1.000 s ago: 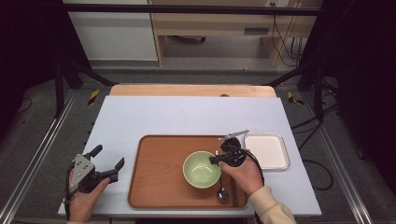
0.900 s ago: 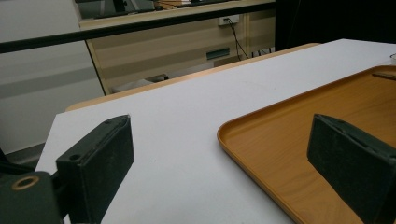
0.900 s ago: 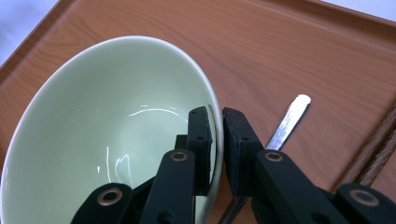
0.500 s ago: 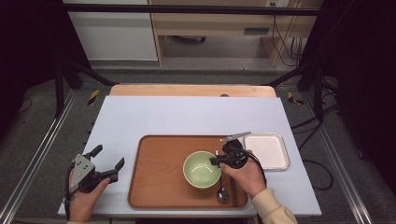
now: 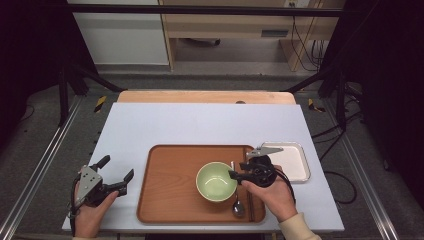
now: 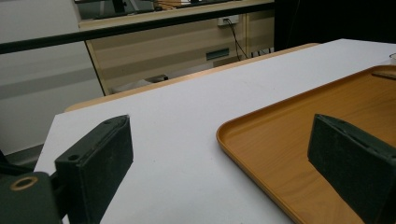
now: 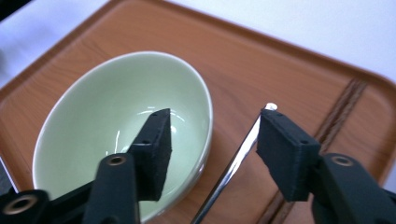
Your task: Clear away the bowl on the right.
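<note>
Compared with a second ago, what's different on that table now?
The right gripper has just been opening its jaws. Its pads no longer press on the rim of the green bowl, so the bowl is let go, and the hand has drawn slightly up and away from it. The bowl, the spoon and the wooden tray stayed put, and the left gripper kept still and open beside the tray.

A pale green bowl (image 7: pixel 121 135), empty and upright, is seen under the right gripper (image 7: pixel 212 140), its rim between the parted jaws, untouched.
</note>
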Demonstrator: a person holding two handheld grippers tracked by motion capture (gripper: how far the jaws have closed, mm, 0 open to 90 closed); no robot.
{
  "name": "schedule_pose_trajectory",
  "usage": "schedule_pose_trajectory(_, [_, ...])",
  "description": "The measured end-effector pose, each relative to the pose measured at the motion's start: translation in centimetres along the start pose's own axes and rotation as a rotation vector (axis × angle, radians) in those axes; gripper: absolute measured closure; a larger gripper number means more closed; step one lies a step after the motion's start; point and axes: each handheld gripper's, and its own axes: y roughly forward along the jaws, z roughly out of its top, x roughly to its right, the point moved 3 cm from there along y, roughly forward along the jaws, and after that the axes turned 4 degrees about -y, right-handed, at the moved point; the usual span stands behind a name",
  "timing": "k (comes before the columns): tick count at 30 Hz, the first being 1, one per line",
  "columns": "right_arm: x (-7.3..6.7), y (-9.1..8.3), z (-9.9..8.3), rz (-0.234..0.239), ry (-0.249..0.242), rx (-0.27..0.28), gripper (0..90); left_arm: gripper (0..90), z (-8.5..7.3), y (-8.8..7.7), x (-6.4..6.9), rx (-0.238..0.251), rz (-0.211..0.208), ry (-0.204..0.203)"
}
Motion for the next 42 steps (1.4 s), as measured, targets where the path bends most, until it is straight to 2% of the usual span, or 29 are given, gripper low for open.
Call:
schedule_pose_trajectory(2, [0.1,-0.4,-0.3,-0.01,-0.004,0.032,38.5,6.5,-0.1,0.1,0.1,0.0,0.001,-0.002])
schedule_pose_trajectory(6, [0.3,-0.9,-0.5,-0.013,-0.007,0.053,30.6,6.4,-0.1,0.2,0.2,0.001,0.003,0.003])
schedule_pose_trajectory(10, [0.7,-1.7,-0.3,-0.034,-0.024,0.097,22.5,6.3,0.0,0.1,0.2,0.009,0.007,0.002])
schedule_pose_trajectory(11, [0.7,-1.8,-0.3,-0.037,-0.013,0.097,20.9,6.3,0.0,0.1,0.1,0.007,0.007,0.002])
schedule_pose_trajectory(20, [2.1,-3.4,-0.7,-0.068,-0.01,0.164,11.7,6.1,0.0,-0.1,0.0,0.017,0.012,-0.004])
schedule_pose_trajectory(24, [3.1,-4.5,-1.1,-0.094,0.005,0.21,9.6,6.1,0.0,-0.1,0.1,0.017,0.009,-0.004])
schedule_pose_trajectory(31, [5.3,-5.9,-2.3,-0.15,0.029,0.217,7.5,6.2,0.0,-0.1,0.1,0.02,0.006,-0.007])
schedule_pose_trajectory(35, [6.3,-6.7,-2.8,-0.203,0.044,0.215,12.9,6.2,0.1,-0.2,0.0,0.027,0.008,-0.011])
schedule_pose_trajectory(40, [7.3,-7.4,-3.5,-0.253,0.034,0.21,13.0,6.0,0.1,-0.2,0.0,0.026,0.008,-0.01])
schedule_pose_trajectory(42, [7.8,-7.6,-3.7,-0.273,0.047,0.215,13.1,6.0,0.1,-0.2,0.1,0.028,0.008,-0.007])
